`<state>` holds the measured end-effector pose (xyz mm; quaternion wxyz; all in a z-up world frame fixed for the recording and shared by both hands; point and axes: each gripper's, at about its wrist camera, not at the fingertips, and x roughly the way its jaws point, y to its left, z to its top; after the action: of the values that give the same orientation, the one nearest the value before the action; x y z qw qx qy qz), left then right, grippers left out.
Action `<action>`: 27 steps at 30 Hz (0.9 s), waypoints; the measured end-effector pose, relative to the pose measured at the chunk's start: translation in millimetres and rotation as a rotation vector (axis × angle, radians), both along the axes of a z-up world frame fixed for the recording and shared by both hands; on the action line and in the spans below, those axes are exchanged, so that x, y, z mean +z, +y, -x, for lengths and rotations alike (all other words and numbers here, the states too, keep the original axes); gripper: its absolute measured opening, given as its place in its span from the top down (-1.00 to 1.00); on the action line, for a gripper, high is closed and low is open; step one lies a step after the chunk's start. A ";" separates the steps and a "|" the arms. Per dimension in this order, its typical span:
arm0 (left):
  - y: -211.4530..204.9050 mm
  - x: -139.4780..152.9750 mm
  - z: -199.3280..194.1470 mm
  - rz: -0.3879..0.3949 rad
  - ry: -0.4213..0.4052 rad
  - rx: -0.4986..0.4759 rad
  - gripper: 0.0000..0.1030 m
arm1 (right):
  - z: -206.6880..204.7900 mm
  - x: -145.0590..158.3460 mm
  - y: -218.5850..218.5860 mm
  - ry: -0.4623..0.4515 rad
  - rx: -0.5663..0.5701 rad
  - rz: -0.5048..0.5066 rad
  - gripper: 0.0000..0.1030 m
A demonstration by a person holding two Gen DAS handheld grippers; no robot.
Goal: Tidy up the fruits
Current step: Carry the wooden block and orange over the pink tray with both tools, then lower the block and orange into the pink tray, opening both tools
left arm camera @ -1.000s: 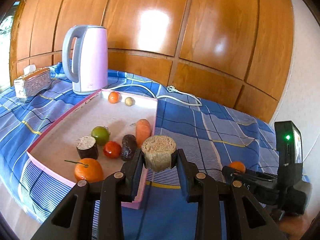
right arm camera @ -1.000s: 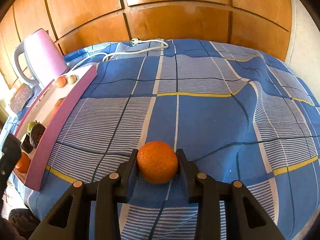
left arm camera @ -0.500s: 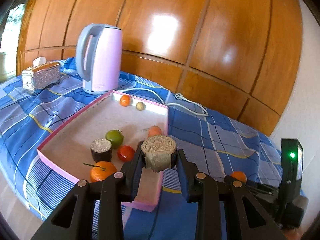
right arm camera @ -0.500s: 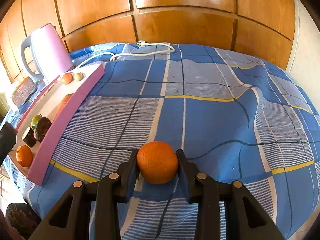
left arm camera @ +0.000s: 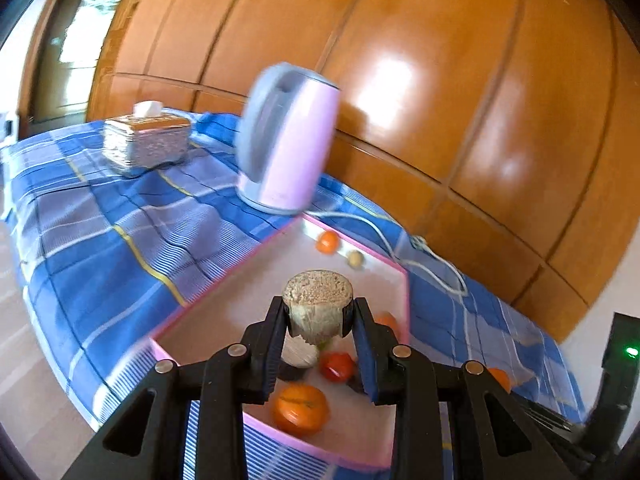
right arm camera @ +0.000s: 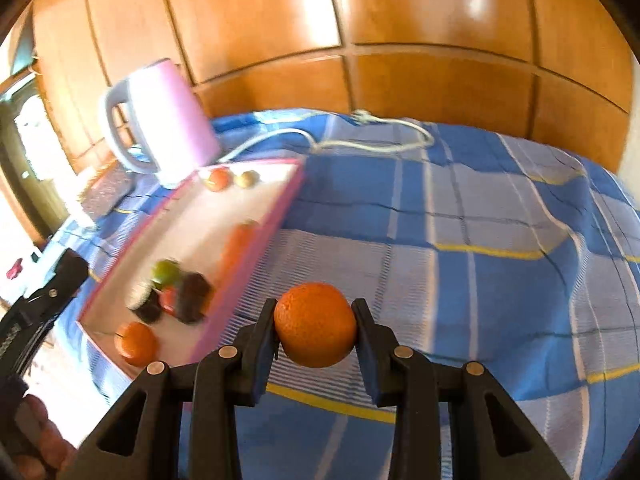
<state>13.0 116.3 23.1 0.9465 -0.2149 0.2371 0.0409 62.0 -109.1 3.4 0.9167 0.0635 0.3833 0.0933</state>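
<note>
The left gripper [left arm camera: 318, 320] is clamped on a short tan cylinder with a rough, grainy top [left arm camera: 318, 300], held in the air above the near end of the shallow pink-rimmed tray [left arm camera: 406, 300]. The right gripper [right arm camera: 315, 326] is clamped on a round orange fruit [right arm camera: 315, 325], held up over the blue checked cloth [right arm camera: 500, 220] just to the right of that tray.

Only the left wrist view takes in the silver tissue box [left arm camera: 146, 142], standing well apart from the tray beyond the pink electric kettle [left arm camera: 286, 138]. Only the right wrist view shows the broad bare stretch of cloth on the right, running to the wood-panelled wall [right arm camera: 400, 20].

In the tray, a stemmed orange [left arm camera: 300, 408] lies nearest the front rim, a red tomato-like fruit [left arm camera: 338, 366] behind it; a small orange ball [left arm camera: 327, 242] and a pale round nut-like piece [left arm camera: 354, 258] sit at the far rim. From the left view the held cylinder and fingers hide most of the cluster. The right view shows that cluster blurred: a green fruit [right arm camera: 166, 272], dark pieces, a long orange carrot-like shape [right arm camera: 236, 248] along the right rim.

The middle of the tray floor lies bare. The kettle's white cord [right arm camera: 340, 140] trails past the tray's far corner.
</note>
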 end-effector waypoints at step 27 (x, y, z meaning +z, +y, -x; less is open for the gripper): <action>28.9 -16.9 -35.2 0.021 0.174 0.021 0.32 | -55.8 9.1 101.2 0.013 0.187 0.019 0.27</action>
<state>48.2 145.2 6.2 0.9197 -0.2227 0.3165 0.0666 117.8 -7.9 12.5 0.9019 0.0193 0.3946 0.1746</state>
